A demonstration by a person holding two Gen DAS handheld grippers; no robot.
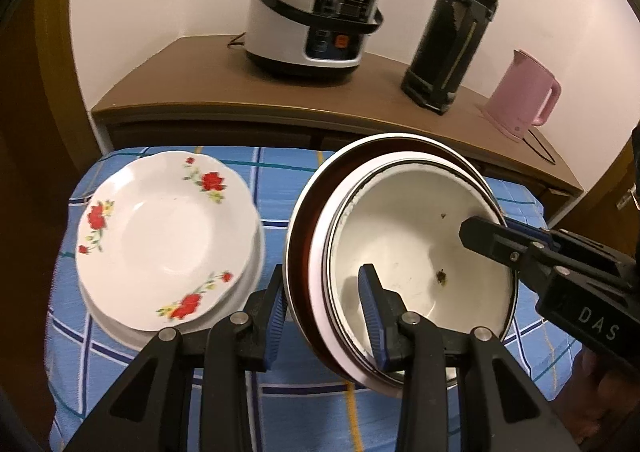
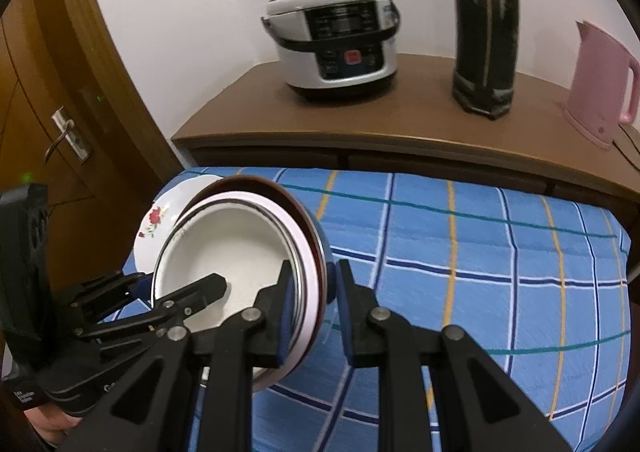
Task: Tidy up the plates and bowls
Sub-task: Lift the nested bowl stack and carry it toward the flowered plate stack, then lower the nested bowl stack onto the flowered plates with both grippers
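stack of nested bowls (image 1: 400, 252) held tilted above the blue checked cloth (image 1: 280, 384), clamped from both sides. left gripper (image 1: 326, 306) closed on the near-left rim, one blue-padded finger outside, the other inside the white inner bowl. right gripper (image 2: 310, 304) closed on the opposite rim, likewise one finger inside and one outside; seen in the left view as a black arm (image 1: 560, 272) reaching in from the right. inner bowl white with small dark specks (image 1: 441, 277); next one pale pink; outermost dark red-brown. to the left, a stack of white plates (image 1: 168, 240) with red flowers, flat on the cloth, just beside the bowls. on the far brown surface (image 1: 224, 76): rice cooker (image 1: 312, 16), black flask (image 1: 452, 36), pink kettle (image 1: 524, 96). wooden door with handle (image 2: 64, 136) at far left.
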